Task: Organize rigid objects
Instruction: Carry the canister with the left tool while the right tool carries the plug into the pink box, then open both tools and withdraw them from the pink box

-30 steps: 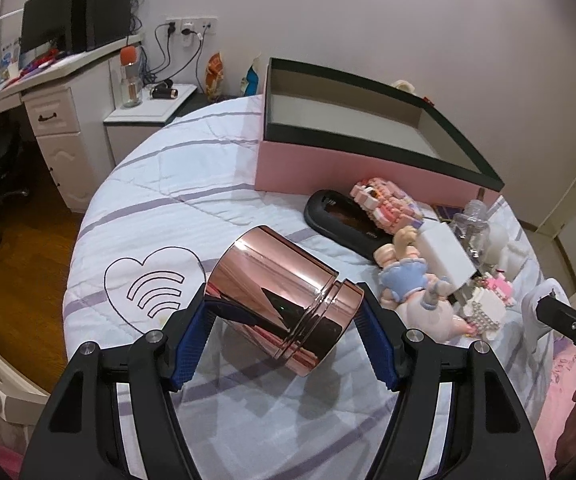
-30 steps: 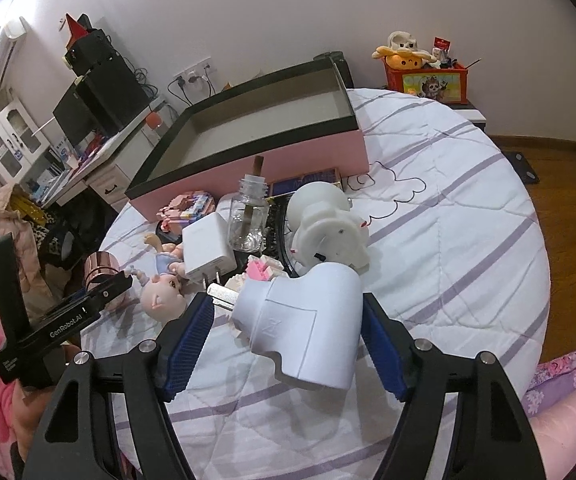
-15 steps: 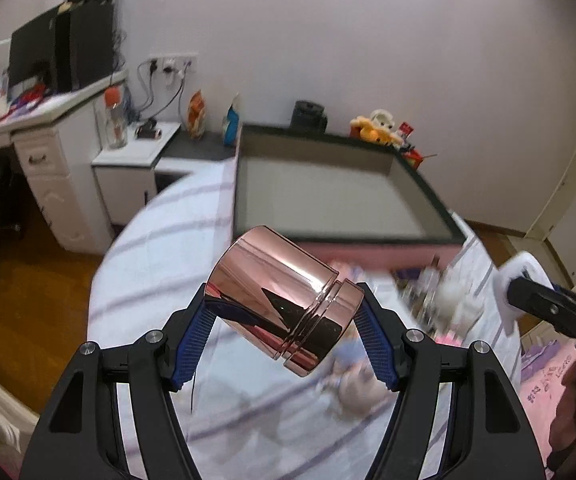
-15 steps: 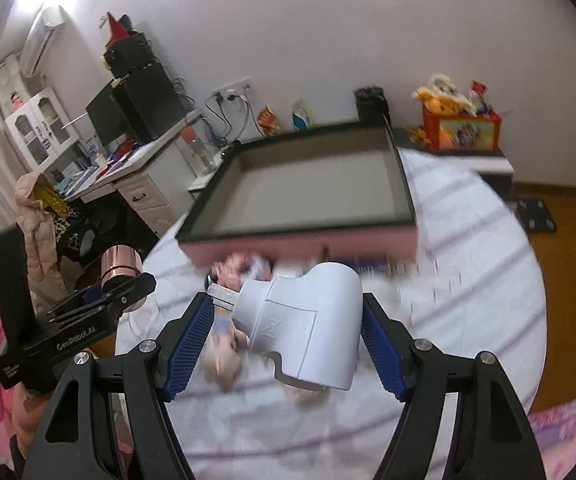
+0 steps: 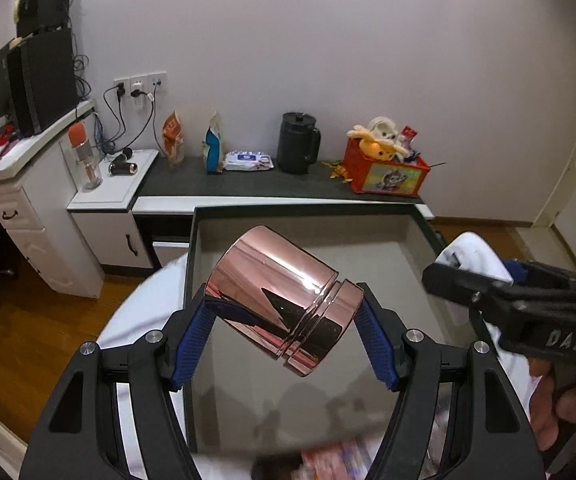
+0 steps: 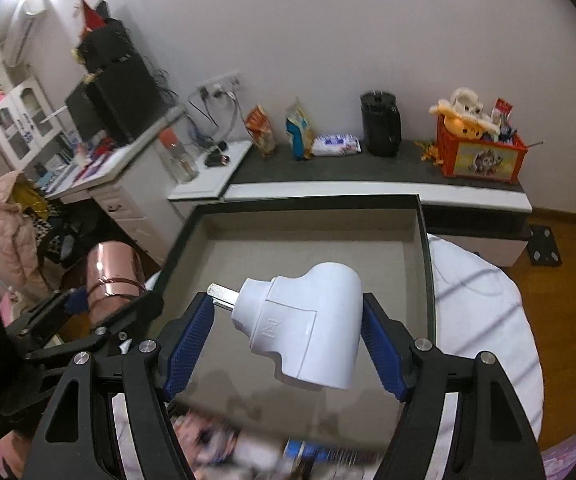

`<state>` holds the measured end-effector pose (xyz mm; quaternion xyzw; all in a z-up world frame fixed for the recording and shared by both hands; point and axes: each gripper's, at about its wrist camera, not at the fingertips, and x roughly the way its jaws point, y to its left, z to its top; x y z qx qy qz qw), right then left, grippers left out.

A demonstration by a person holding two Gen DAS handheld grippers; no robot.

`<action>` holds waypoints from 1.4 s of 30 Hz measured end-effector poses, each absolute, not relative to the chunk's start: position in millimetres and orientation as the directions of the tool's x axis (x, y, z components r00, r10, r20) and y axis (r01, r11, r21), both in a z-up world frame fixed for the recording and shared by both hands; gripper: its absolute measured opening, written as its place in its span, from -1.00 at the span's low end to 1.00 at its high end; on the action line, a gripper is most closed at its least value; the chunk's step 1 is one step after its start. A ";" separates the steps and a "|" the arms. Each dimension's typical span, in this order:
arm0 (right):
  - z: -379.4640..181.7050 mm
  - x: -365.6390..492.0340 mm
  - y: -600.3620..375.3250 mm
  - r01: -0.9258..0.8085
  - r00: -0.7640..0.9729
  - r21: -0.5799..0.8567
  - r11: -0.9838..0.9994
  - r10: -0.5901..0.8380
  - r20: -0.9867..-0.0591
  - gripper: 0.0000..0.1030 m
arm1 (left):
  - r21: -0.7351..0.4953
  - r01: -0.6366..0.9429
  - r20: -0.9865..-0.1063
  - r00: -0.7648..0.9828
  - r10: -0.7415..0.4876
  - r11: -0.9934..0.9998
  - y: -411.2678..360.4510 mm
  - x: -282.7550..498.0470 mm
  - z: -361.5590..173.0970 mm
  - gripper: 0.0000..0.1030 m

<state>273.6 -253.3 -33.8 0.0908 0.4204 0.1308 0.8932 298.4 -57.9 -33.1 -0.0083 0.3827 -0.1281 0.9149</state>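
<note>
My left gripper (image 5: 283,340) is shut on a shiny rose-gold metal canister (image 5: 283,300), held tilted in the air above the wide pink box with a dark rim (image 5: 191,248). My right gripper (image 6: 283,340) is shut on a white plug adapter (image 6: 308,328) with a metal prong, also held over the box (image 6: 424,240), whose grey floor is bare. In the right wrist view the left gripper (image 6: 99,312) with the canister (image 6: 111,272) shows at the left. In the left wrist view the right gripper (image 5: 528,312) appears at the right edge.
The box sits on a round table with a white striped cloth (image 6: 484,312). Blurred toys and small items (image 6: 215,444) lie at its near side. Behind stand a low dark shelf (image 5: 271,188) with a kettle (image 5: 300,144), snack bags, a red toy box (image 5: 384,168), and a white desk (image 5: 19,168).
Both grippers rose off the table and swung forward over the box, each keeping its object. The toys that lay ahead now sit blurred at the bottom edge.
</note>
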 end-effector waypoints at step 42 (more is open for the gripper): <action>17.7 52.8 -258.7 -0.054 0.774 0.274 0.960 0.214 -0.596 0.78 | -0.095 0.131 -0.600 0.784 -0.162 0.987 -15.8 80.1 35.2 0.99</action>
